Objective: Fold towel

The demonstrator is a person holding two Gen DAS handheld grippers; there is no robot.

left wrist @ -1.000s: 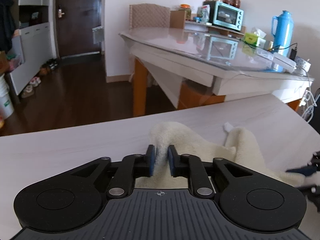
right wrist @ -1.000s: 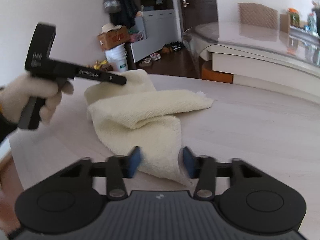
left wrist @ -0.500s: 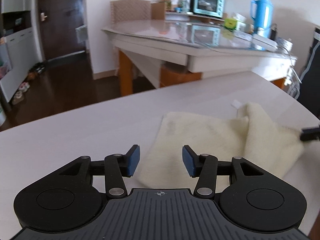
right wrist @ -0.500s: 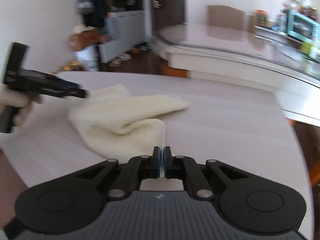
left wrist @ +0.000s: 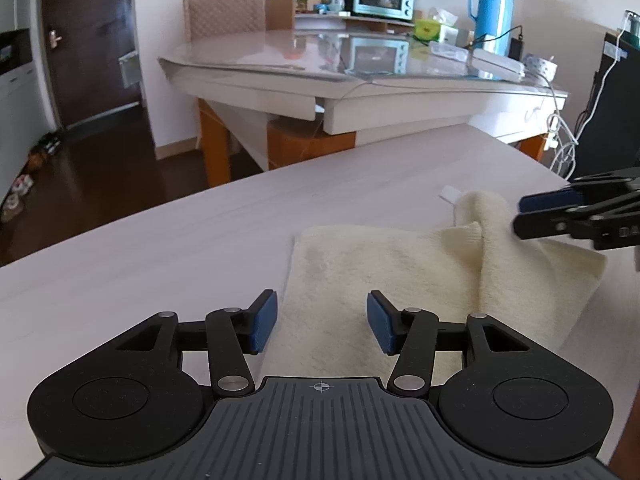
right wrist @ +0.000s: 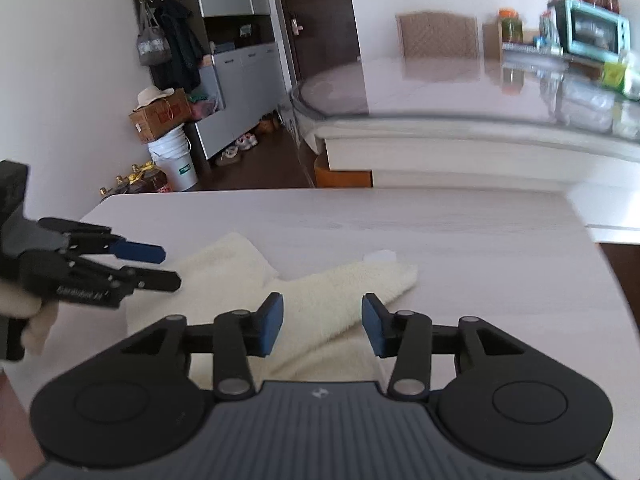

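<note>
The cream towel [left wrist: 400, 272] lies on the pale tabletop [left wrist: 192, 240], partly doubled over: one side rests flat, while the other rises in a loose ridge with a small white tag beside its far corner. That slack ridge suggests a fold laid roughly and not smoothed. The left hand-held gripper [left wrist: 322, 322] hovers low over the flat near edge, its blue pads spread wide and pinching nothing. The right hand-held gripper [right wrist: 322, 324] is likewise spread, poised over the raised fold and holding nothing; whether either pad brushes the cloth cannot be told.
</note>
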